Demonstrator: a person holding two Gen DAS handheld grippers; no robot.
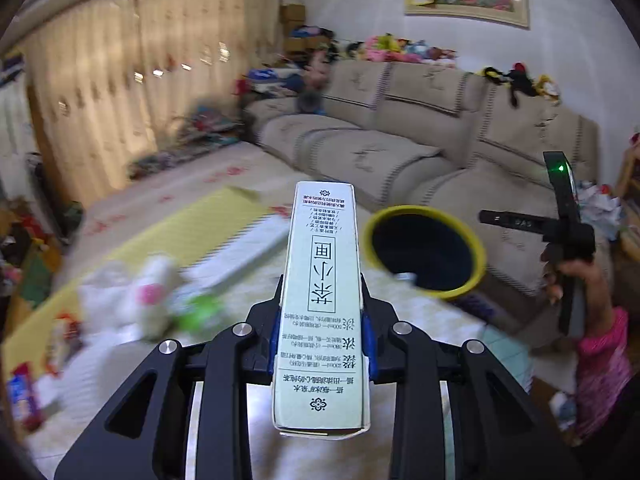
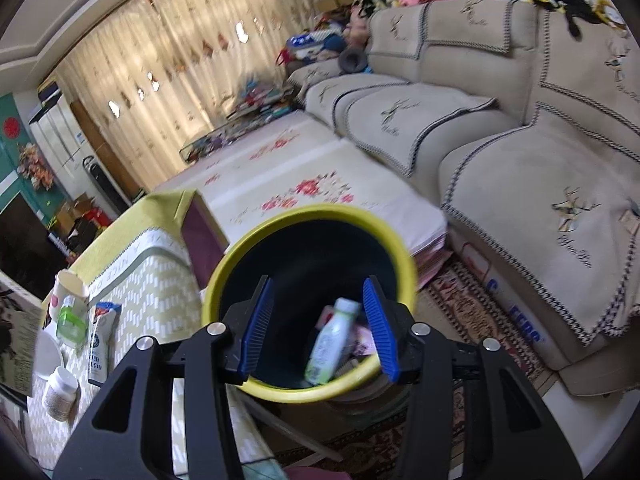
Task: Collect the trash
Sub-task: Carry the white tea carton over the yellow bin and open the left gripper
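Observation:
My left gripper (image 1: 322, 312) is shut on a tall pale green carton (image 1: 322, 304) with black Chinese print, held above the table. The yellow-rimmed dark bin (image 1: 426, 252) sits just ahead to its right. In the right wrist view the same bin (image 2: 310, 224) lies directly under my right gripper (image 2: 320, 326), which is open and empty. A white and green bottle (image 2: 332, 342) and some pink wrappers lie inside the bin. My right gripper also shows in the left wrist view (image 1: 568, 236), held by a hand beyond the bin.
A table with a yellow-green cloth (image 2: 152, 272) holds a cup (image 2: 70, 288), a green-capped container (image 2: 72, 322), a blue-white packet (image 2: 100, 344) and a small jar (image 2: 60, 394). A beige sofa (image 2: 520, 140) stands to the right. A patterned rug (image 2: 472, 312) lies by the bin.

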